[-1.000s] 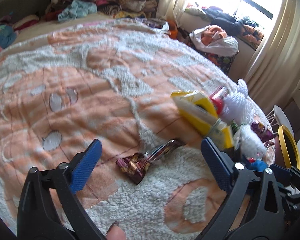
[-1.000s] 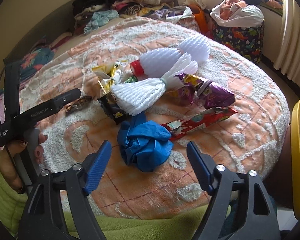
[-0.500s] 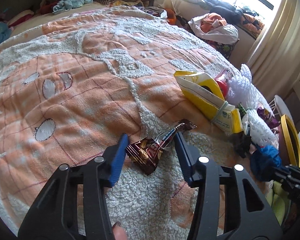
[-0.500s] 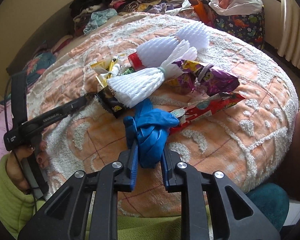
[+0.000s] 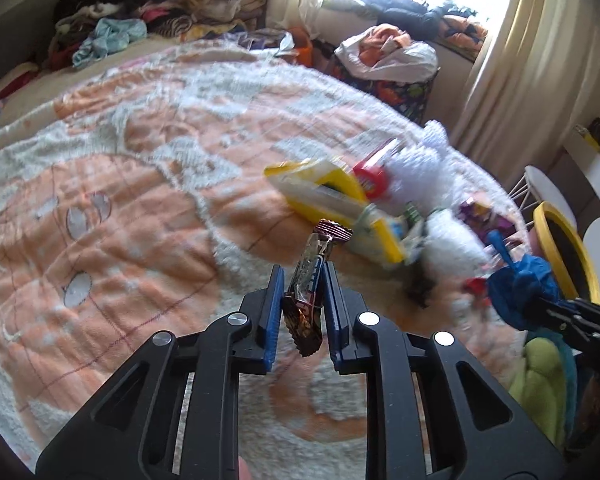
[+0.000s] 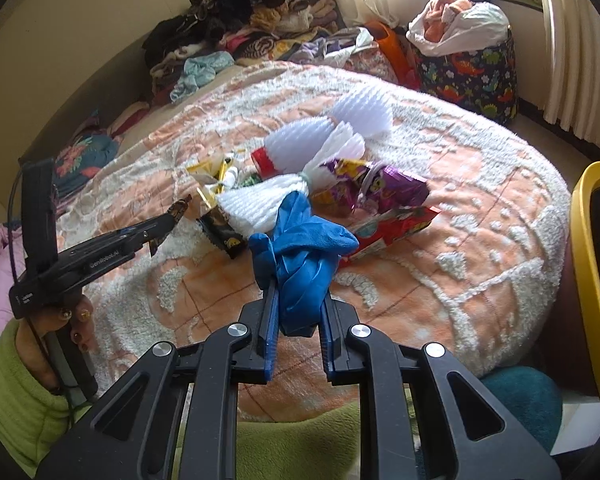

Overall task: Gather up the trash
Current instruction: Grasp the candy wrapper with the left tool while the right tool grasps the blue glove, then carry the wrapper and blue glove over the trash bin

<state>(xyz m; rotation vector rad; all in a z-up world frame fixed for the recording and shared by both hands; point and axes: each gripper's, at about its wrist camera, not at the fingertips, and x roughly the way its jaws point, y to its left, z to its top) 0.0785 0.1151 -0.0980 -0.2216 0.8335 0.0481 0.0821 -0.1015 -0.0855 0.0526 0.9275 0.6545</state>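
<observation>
A brown candy wrapper (image 5: 323,237) stands upright between the blue pads of my left gripper (image 5: 303,276), lifted just off the orange and white bedspread (image 5: 120,220); the jaws are closing on it. My right gripper (image 6: 298,292) is shut on a crumpled blue glove (image 6: 300,248), held above the bed. Beyond lie white foam netting (image 6: 308,148), a purple snack bag (image 6: 380,188), a red wrapper (image 6: 392,224), a black wrapper (image 6: 224,236) and a yellow packet (image 5: 332,196). In the right wrist view the left gripper (image 6: 172,218) is at the left, in a hand with a green sleeve.
A yellow-rimmed round object (image 6: 588,240) stands off the bed's right edge. A dinosaur-print basket (image 6: 472,72) stuffed with clothes stands by the curtains. A heap of clothes (image 6: 240,28) covers the far end of the bed.
Both grippers went from wide open to closed: the left on the candy wrapper, the right on the blue glove. Both items have come up off the bedspread.
</observation>
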